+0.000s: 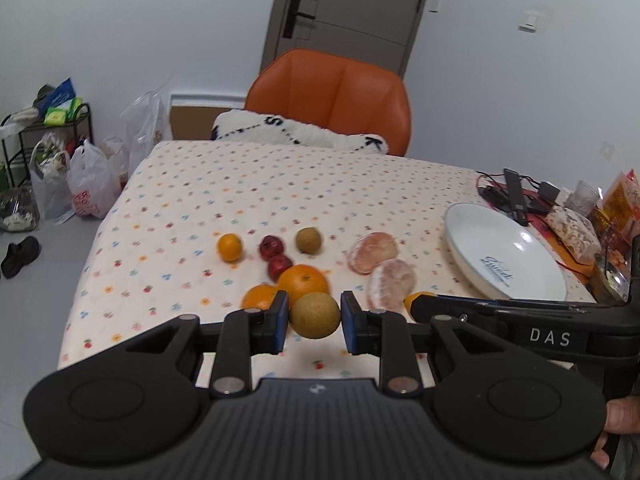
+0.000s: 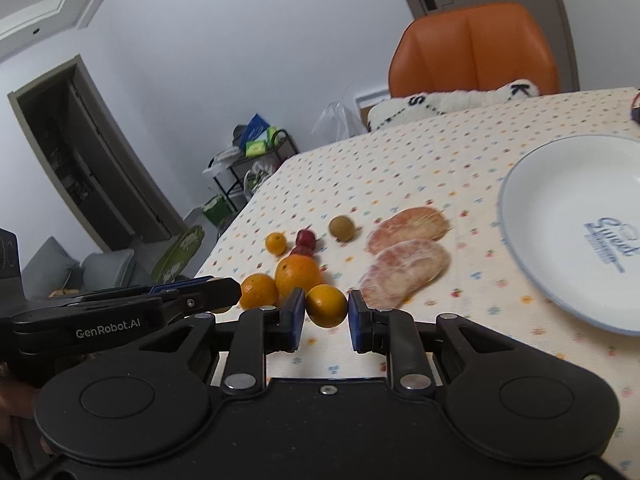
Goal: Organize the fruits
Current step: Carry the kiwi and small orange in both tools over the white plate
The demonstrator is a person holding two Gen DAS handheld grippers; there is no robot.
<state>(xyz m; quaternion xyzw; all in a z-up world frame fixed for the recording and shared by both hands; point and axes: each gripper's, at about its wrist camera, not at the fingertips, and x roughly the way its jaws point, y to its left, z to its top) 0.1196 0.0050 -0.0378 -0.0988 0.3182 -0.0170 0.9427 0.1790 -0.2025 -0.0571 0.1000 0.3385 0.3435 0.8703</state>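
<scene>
Pear [image 1: 315, 315] between left claw [image 1: 314, 322], perhaps touching.

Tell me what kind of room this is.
Most likely a lived-in home dining area: a table under a flower-print tablecloth, an orange chair pushed up to it, a white plate beside loose fruit, and shopping bags on the floor.

The far half of the dotted tablecloth [image 1: 280, 184] lies bare up to the fluffy cushion [image 1: 296, 132] and orange chair [image 1: 332, 96], leaving open passage there. Nearer, the oranges [image 1: 303, 280], red fruits [image 1: 272, 247] and brown fruits [image 1: 309, 240] crowd together, with two peeled pomelo pieces [image 1: 391, 284] blocking the way toward the white plate [image 1: 520, 240]. Behind the plate, cables and boxes [image 1: 536, 200] clutter the table's edge.
</scene>
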